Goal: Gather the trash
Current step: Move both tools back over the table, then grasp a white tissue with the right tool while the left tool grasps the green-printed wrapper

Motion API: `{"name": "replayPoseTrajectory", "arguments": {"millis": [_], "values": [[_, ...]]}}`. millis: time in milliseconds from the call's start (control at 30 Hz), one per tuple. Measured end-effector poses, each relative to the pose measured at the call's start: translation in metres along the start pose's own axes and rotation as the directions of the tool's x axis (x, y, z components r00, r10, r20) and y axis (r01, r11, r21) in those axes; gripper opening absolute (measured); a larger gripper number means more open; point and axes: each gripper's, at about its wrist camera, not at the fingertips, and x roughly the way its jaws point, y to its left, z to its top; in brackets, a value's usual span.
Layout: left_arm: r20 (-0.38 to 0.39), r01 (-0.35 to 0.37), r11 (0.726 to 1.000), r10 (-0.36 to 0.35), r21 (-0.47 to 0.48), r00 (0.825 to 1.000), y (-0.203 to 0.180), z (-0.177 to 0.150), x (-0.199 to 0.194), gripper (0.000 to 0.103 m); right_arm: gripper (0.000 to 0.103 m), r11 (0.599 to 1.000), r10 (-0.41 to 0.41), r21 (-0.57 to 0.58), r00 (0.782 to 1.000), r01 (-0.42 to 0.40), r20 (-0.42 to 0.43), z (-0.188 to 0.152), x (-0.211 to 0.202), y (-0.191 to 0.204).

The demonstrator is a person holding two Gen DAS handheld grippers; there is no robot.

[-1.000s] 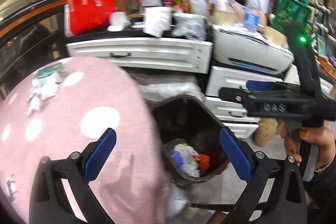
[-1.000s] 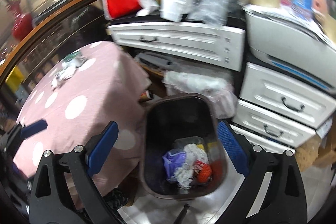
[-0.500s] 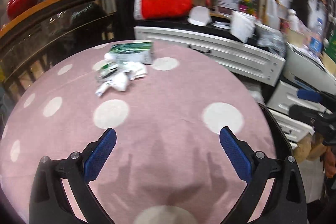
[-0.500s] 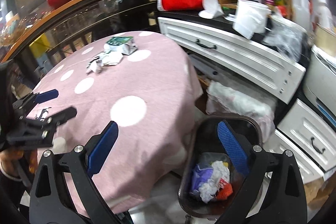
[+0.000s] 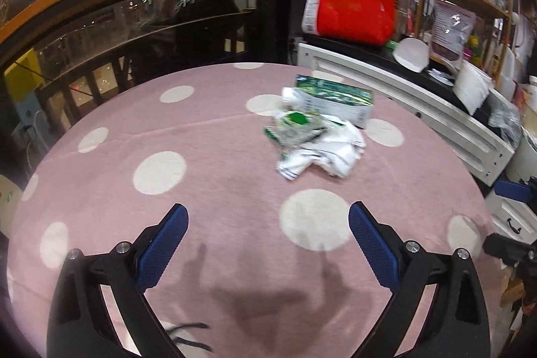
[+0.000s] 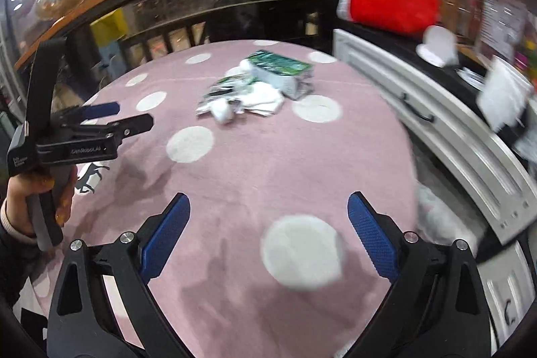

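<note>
Pink cloth w/ white dots covers the round table (image 5: 208, 170), the biggest thing in both views. It carries the trash near its far edge, towards the white drawer unit (image 5: 419, 109) on the right. A red bag (image 5: 352, 5) sits on that unit's dark top, apart from the task items.

Next down in size: a green-and-white carton (image 5: 335, 99) lying on its side, then the crumpled white wrappers (image 5: 322, 153) w/ a green-printed scrap (image 5: 295, 123) on top, all bunched together and touching the carton. Judgement: they're heaped in one spot so each pick is a short reach; the carton looks stiff, the wrappers soft and likely to crush or slip.

Left tongs (image 5: 266, 240) hover above the near part of the table, aimed at the heap, blue pads (image 5: 161, 250) spread wide, released, nothing between them, not touching the cloth as far as I can tell. Right tongs (image 6: 266, 230) likewise: spread wide, empty, over the cloth, well short of the trash. In the right-wrist view the left tongs (image 6: 110, 119) show from the side, gripped by the person's hand (image 6: 40, 203).

Probably both are lining up for the next pick; heap not yet touched.
</note>
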Motion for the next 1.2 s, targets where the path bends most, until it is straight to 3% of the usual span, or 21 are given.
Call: {"name": "replayPoseTrajectory", "arguments": {"millis": [200, 500, 533, 600, 933, 1200], "values": [[-0.026, -0.014, 1.0, 0.015, 0.026, 1.0, 0.024, 0.004, 0.015, 0.095, 0.082, 0.992, 0.036, -0.118, 0.998, -0.041, -0.044, 0.045, 0.06, 0.035], [-0.074, 0.047, 0.998, -0.043, 0.042, 0.996, 0.043, 0.001, 0.039, 0.095, 0.065, 0.985, -0.026, -0.17, 0.994, 0.008, -0.106, 0.089, 0.136, 0.042], [-0.078, 0.053, 0.998, -0.05, 0.043, 0.996, 0.043, 0.002, 0.041, 0.095, 0.062, 0.986, -0.029, -0.164, 0.993, 0.01, -0.114, 0.089, 0.141, 0.04], [-0.083, 0.062, 0.997, -0.058, 0.05, 0.995, 0.044, 0.003, 0.045, 0.095, 0.041, 0.988, -0.022, -0.156, 0.991, 0.002, -0.129, 0.089, 0.147, 0.038], [-0.085, 0.088, 0.992, -0.08, 0.089, 0.993, 0.034, 0.016, 0.06, 0.095, 0.038, 0.993, -0.007, -0.12, 0.994, -0.006, -0.109, 0.076, 0.114, 0.036], [-0.088, 0.162, 0.966, -0.147, 0.201, 0.985, 0.001, 0.036, 0.081, 0.095, 0.038, 0.997, 0.038, -0.066, 0.994, -0.045, -0.102, 0.046, 0.07, 0.024]]}}
